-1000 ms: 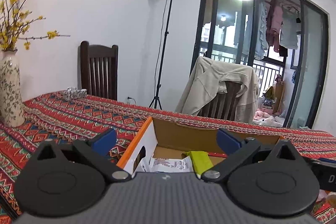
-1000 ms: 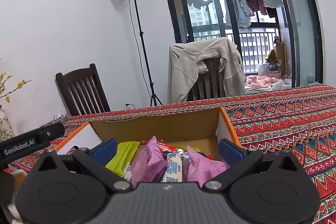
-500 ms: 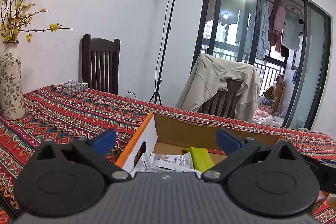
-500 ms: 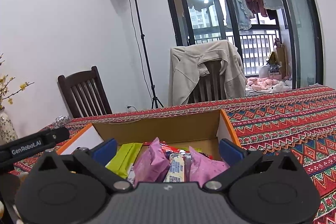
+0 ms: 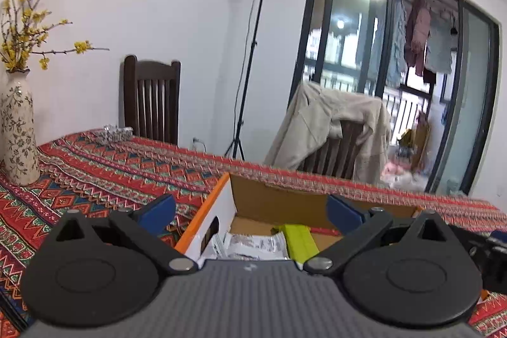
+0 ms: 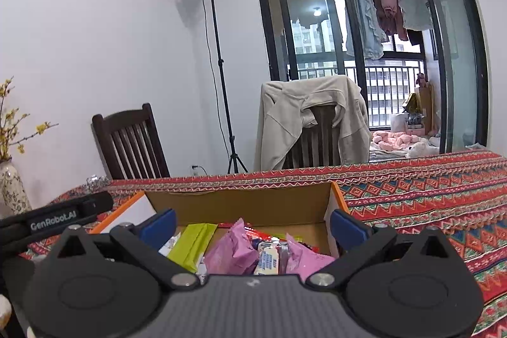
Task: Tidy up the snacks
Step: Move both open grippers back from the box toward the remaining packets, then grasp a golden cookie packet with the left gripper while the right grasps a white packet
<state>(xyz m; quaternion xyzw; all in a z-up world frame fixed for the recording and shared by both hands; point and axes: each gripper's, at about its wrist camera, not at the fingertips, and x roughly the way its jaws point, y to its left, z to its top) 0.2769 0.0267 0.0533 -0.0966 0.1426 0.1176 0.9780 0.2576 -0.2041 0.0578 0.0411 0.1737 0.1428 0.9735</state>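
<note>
Cardboard box (image 6: pixel 240 206), orange-edged, open at the top, sits on the patterned tablecloth (image 6: pixel 427 189) directly ahead of both grippers. Snacks lie loose inside it: two pink packets (image 6: pixel 229 252), a small pale wrapped bar (image 6: pixel 267 260) standing between them, a lime-green packet (image 6: pixel 193 243) toward the left, something red further back. The left wrist view shows the same lime-green packet (image 5: pixel 299 239) beside a white printed packet (image 5: pixel 253 244) near the box's left wall.

Right gripper (image 6: pixel 252 225): jaws spread wide, nothing between them, held above the near edge of the box over the pink packets. Left gripper (image 5: pixel 250 209): also released and empty, hanging over the left wall of the box. The left tool's body shows at the left edge of the right wrist view, so the two are close side by side.

Judgement: most snacks appear to be already in the box; no loose snack is visible on the cloth, though the near table is hidden under the gripper bodies.

Risks from here:
- Grippers colliding if both reach into the box at once, given how near they are.
- A finger catching the box's near or left wall and dragging the light box across the cloth.
- Pinching the puffy pink packets hard could crush their contents; a shallow pinch may slip.

Further out: ceramic vase (image 5: pixel 17 129) with yellow blossoms far left, well apart from the box. Two chairs behind the table, one draped with a beige jacket (image 6: pixel 310 119).
</note>
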